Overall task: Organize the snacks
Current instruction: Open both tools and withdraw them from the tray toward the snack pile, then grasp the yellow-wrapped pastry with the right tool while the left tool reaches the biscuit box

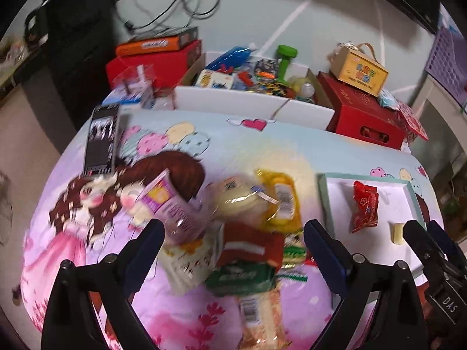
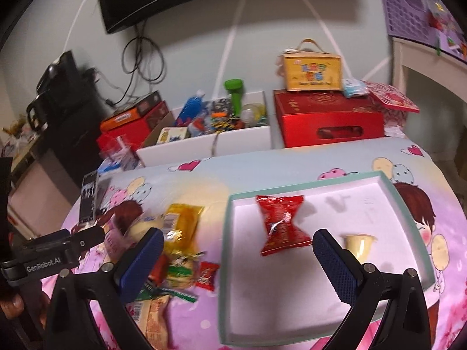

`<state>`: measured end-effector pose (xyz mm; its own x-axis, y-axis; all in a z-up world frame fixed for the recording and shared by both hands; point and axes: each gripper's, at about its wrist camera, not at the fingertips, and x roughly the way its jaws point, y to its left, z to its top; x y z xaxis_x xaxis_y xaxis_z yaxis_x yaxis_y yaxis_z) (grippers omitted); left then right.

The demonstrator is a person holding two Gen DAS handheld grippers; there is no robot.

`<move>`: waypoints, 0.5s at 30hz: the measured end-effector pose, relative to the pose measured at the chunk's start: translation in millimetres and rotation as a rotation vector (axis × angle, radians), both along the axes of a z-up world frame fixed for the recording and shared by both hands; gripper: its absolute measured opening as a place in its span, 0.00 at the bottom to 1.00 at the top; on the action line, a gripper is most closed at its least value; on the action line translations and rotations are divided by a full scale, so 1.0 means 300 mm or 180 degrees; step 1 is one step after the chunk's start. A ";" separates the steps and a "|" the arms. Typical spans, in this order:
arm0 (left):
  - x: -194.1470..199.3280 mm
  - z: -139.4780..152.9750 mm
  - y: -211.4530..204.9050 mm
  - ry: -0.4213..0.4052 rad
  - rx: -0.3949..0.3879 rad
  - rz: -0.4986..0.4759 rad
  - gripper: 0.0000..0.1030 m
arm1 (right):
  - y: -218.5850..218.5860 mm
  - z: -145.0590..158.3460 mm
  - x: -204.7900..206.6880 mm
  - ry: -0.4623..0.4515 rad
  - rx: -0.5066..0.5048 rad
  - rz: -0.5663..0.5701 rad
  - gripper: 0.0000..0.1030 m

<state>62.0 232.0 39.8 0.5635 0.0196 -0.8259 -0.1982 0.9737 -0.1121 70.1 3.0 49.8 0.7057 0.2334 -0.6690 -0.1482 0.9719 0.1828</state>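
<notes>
both fisheye views look forward and down along their own fingers, from close above the cartoon-print cloth. the left wrist view faces the snack pile, the right the tray. both share pile, tray and far boxes.

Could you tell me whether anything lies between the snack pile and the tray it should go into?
Nothing visible does. Bare bedsheet separates the snack pile from the tray. Inside, only a red packet and a small cup sit, leaving room.
</notes>
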 end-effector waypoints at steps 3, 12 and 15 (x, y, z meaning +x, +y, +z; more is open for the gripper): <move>-0.047 -0.029 0.058 0.0060 -0.0117 0.0138 0.94 | 0.050 -0.013 -0.008 0.0066 -0.0015 0.0112 1.00; -0.139 -0.142 0.156 0.0318 -0.0378 0.0427 0.94 | 0.183 -0.081 -0.041 0.0346 -0.0180 0.0363 1.00; -0.160 -0.190 0.165 0.0460 -0.0383 0.0519 0.94 | 0.228 -0.110 -0.061 0.0453 -0.0255 0.0459 1.00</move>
